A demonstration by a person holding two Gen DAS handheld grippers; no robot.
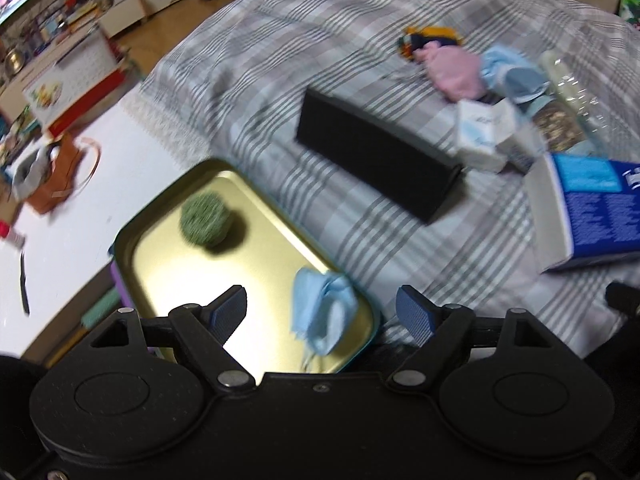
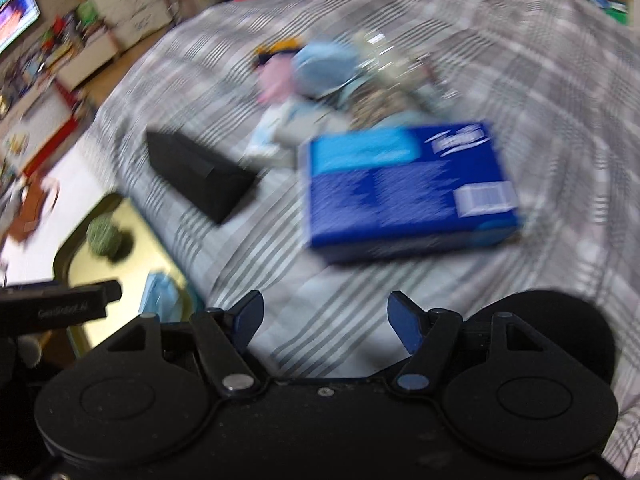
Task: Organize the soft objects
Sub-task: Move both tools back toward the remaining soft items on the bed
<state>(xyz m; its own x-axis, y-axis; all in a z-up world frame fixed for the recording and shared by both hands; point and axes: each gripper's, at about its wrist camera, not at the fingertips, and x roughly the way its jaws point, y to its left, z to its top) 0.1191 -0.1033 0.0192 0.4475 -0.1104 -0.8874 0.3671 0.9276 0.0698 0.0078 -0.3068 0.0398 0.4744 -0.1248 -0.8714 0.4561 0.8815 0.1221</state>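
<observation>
Soft pile (image 1: 476,68) of pink and pale-blue cloths lies in the upper right of the left wrist view, well beyond the left gripper (image 1: 320,312), whose fingers stand wide and empty over the gold tray (image 1: 256,216). The right gripper (image 2: 326,320), also wide and empty, looks nearer the pile, past the blue box (image 2: 408,192).

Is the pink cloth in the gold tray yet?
No: the pink cloth lies on the striped bedspread beside other items, while the gold tray holds only a green ball and a light blue cloth.
</observation>
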